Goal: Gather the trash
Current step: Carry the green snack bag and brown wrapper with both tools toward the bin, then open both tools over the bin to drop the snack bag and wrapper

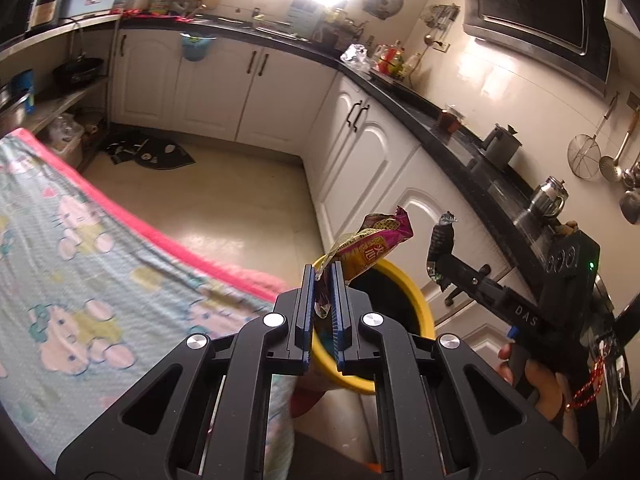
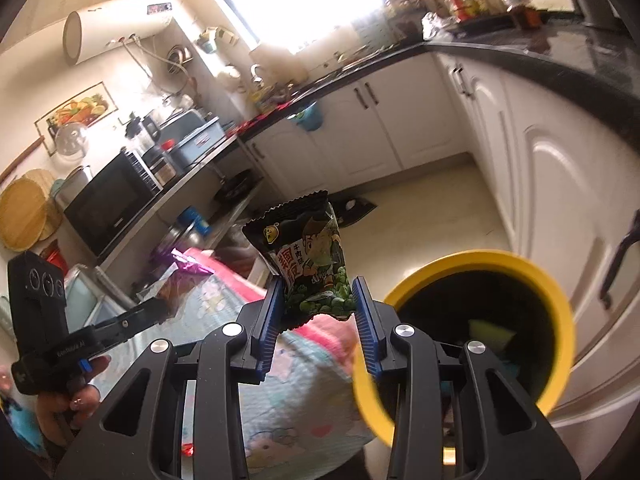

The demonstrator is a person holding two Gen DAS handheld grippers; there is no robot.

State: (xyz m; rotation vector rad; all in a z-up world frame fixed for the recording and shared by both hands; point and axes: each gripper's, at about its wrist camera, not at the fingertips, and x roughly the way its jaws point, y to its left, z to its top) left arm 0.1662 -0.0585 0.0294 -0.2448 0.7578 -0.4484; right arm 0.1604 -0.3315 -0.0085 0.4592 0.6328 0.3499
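My left gripper (image 1: 324,270) is shut on a purple and yellow snack wrapper (image 1: 370,242), which sticks up and to the right above the yellow-rimmed bin (image 1: 420,300). My right gripper (image 2: 318,282) is shut on a dark green snack packet (image 2: 308,260), held upright, left of the same yellow bin (image 2: 560,312). The bin has a black liner and some yellow-green trash inside. In the left wrist view the right gripper (image 1: 438,256) holds its green packet (image 1: 440,240) right of the bin. The left gripper (image 2: 166,302) with the purple wrapper (image 2: 186,270) shows at the left of the right wrist view.
A table with a patterned, pink-edged cloth (image 1: 80,248) lies left of the bin. White cabinets (image 1: 360,148) under a black counter (image 1: 460,136) run behind and to the right. A dark mat (image 1: 152,152) lies on the floor. A hand (image 2: 80,404) holds the left gripper's grip.
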